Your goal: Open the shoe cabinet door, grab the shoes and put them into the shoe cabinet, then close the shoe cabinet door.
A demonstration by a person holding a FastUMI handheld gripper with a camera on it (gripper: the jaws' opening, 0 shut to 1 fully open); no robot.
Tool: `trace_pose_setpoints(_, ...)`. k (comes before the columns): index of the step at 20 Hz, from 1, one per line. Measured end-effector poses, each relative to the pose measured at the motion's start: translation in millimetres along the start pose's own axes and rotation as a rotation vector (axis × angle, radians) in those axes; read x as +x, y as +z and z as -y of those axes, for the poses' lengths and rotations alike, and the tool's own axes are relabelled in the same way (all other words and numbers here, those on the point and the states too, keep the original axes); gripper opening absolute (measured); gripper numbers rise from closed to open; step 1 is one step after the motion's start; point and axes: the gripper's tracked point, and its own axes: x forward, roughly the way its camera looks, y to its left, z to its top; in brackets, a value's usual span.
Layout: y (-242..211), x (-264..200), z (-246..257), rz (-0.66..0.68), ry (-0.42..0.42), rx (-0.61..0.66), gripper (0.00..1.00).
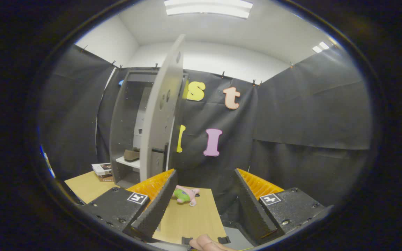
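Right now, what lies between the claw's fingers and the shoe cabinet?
In the gripper view, a pink-and-green plush toy lies on the wooden table between the open claw and the cabinet, door ajar.

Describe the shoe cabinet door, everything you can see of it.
The shoe cabinet door is a flat grey panel, board-like, with several round holes through its face. It stands swung wide open, seen nearly edge-on, hinged to the grey shoe cabinet, whose white shelf carries a brown shoe. The door's lower end drops behind one finger of the open gripper, which holds nothing; whether they touch is unclear.
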Motion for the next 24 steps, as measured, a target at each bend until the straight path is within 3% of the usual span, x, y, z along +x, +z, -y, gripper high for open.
trace_pose_setpoints(4, -2, 47, 45, 0.027, -0.022, 0.017, 1.0)
trace_pose_setpoints(7, -21, 79, 51, -0.021, -0.022, 0.041, 1.0)
trace_pose_setpoints(12, -32, 98, 10, -0.069, 0.037, 0.054, 1.0)
trace_pose_setpoints(17, -36, 82, -67, -0.14, 0.138, 0.046, 1.0)
trace_pose_setpoints(21, -28, 71, -77, -0.116, 0.006, -0.07, 0.95)
trace_pose_setpoints(24, -35, 66, -112, -0.139, 0.047, -0.005, 0.94)
